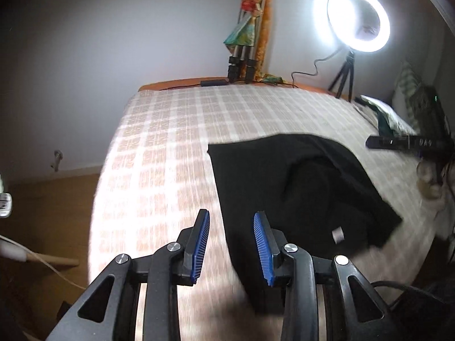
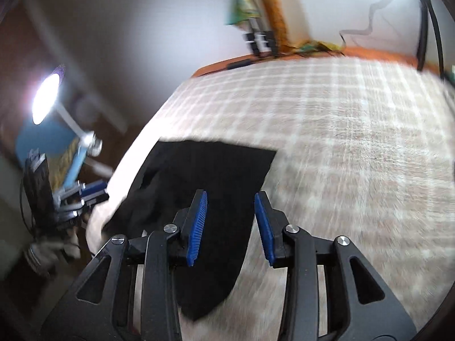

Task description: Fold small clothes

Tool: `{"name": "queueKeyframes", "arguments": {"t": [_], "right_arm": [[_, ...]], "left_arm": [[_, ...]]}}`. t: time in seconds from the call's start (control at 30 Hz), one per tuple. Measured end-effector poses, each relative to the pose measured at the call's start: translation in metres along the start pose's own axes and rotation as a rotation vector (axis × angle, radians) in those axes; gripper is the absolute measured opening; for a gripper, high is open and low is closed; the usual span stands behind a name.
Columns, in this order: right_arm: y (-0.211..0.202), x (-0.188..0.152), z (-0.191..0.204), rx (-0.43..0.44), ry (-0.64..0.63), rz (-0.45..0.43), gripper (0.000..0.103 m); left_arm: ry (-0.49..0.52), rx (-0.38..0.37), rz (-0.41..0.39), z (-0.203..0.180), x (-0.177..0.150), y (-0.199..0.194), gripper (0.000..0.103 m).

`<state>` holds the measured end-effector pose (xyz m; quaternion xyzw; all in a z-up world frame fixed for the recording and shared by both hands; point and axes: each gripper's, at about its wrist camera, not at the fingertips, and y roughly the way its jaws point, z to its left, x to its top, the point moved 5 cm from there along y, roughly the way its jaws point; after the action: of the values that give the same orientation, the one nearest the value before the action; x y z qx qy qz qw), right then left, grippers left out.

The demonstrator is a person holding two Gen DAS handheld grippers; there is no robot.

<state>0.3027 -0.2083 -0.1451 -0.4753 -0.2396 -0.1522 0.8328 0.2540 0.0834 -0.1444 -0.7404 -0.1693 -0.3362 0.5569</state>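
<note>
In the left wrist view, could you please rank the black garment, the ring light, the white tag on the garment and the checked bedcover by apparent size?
1. checked bedcover
2. black garment
3. ring light, though it stands farther away
4. white tag

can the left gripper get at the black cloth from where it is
Probably yes. The left gripper is open just above the bed, with the near edge of the black cloth right ahead of its fingers and nothing in between.
</note>
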Motion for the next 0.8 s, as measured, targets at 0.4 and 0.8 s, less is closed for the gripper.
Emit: {"name": "queueKeyframes", "arguments": {"t": [0.4,0.8], "right_arm": [[0.059,0.029,-0.034,0.066,0.122,0.036,0.037],[0.064,0.036,-0.018,-0.056,0.027,0.005,0.003]], "left_arm": [[-0.152,-0.105,0.059,0.015,0.057,0.088,0.045],[-0.139,0.04,0.021,0.019,0.06,0.095,0.002]]}}
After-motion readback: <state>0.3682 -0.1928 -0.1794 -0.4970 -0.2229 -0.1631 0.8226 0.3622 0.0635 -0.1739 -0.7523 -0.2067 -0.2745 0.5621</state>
